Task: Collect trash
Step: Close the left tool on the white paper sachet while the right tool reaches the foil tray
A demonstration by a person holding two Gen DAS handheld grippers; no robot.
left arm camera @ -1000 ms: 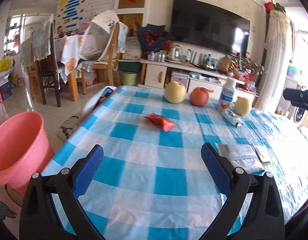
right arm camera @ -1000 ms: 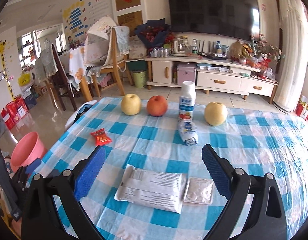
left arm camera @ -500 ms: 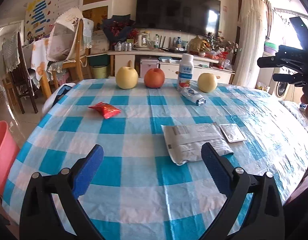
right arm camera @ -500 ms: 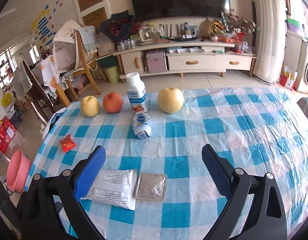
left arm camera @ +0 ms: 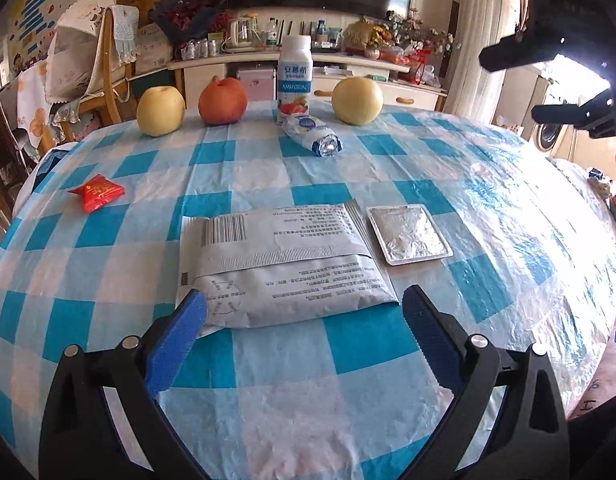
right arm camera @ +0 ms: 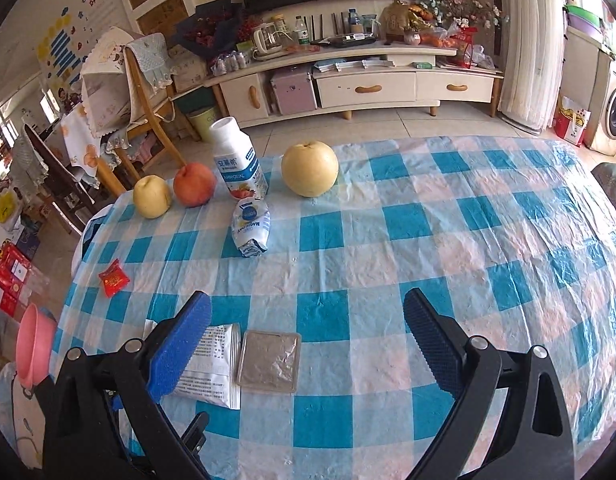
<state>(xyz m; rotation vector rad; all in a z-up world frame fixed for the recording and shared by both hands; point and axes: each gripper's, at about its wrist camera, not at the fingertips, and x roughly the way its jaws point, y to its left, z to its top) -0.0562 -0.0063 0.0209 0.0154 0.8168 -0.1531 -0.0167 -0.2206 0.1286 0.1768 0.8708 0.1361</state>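
Observation:
A large grey printed wrapper lies flat on the checked table, with a small square foil packet to its right. A red snack packet lies at the left and a crumpled white-blue carton lies farther back. My left gripper is open and empty, low over the wrapper's near edge. My right gripper is open and empty, high above the table; the wrapper, foil packet, red packet and carton show below it.
Two yellow pears, a red apple and an upright yogurt bottle stand along the far edge. A pink bucket stands on the floor at the table's left. Chairs and a TV cabinet are behind.
My left gripper has swung right from the bucket side and dropped close to the grey wrapper. My right gripper has risen and shifted right, so the trash now sits lower left in its view.

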